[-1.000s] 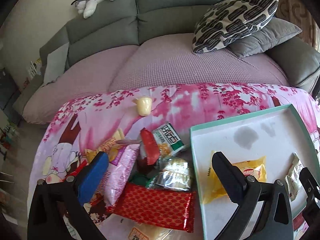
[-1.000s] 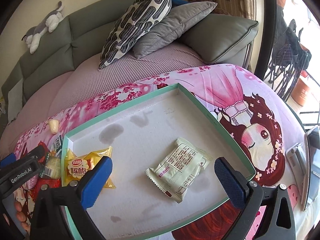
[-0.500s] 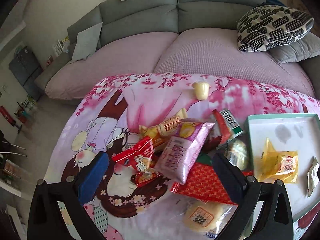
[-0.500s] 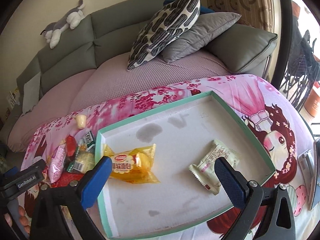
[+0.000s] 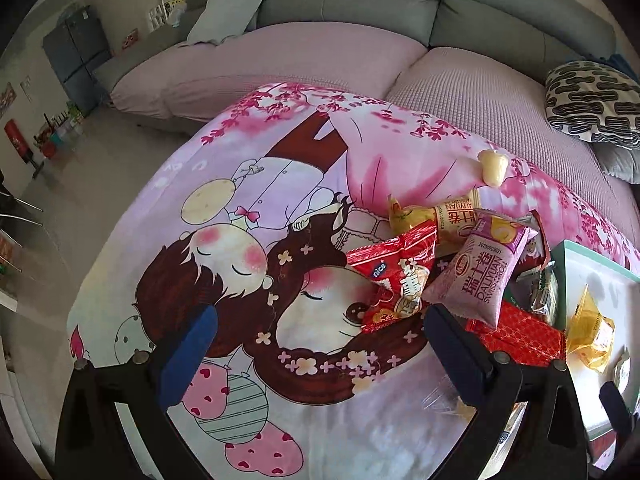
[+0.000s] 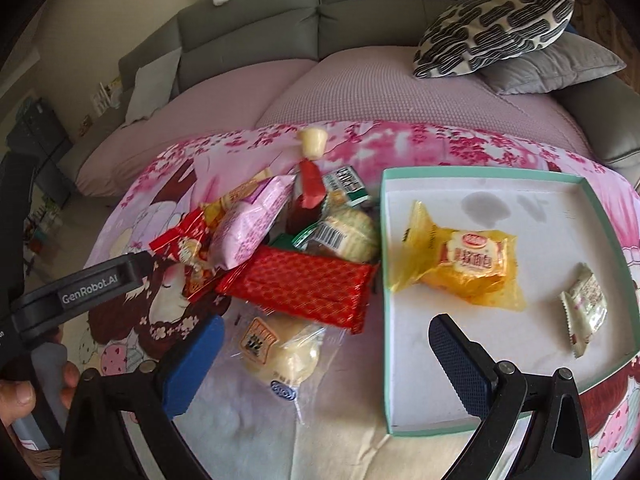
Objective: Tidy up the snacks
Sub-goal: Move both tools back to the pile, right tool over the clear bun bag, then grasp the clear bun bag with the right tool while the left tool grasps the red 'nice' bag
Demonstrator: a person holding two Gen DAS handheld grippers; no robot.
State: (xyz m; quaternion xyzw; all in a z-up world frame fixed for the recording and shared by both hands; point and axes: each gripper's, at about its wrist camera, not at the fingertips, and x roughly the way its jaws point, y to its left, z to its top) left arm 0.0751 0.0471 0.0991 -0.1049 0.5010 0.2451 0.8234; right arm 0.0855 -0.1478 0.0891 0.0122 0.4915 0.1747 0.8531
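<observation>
A pile of snack packets lies on the pink cartoon cloth: a pink Swiss-roll pack (image 5: 482, 272) (image 6: 250, 222), a red "nice" packet (image 5: 400, 276), a long red wafer pack (image 6: 304, 284) and a clear-wrapped bun (image 6: 282, 354). A teal-rimmed white tray (image 6: 386, 320) holds a yellow bread packet (image 6: 468, 264) and a small pale packet (image 6: 584, 308). My left gripper (image 5: 320, 356) is open and empty over bare cloth left of the pile. My right gripper (image 6: 324, 360) is open and empty, low over the bun beside the tray's left rim.
A small yellow jelly cup (image 5: 495, 167) (image 6: 312, 142) sits apart behind the pile. A grey sofa with a patterned cushion (image 6: 496, 16) stands behind the table. The left gripper's body (image 6: 72, 284) reaches in at the left of the right wrist view.
Both grippers have swung to the left, away from the tray. The left one now faces bare cloth beside the pile; the right one has come over the bun near the tray's left rim.
</observation>
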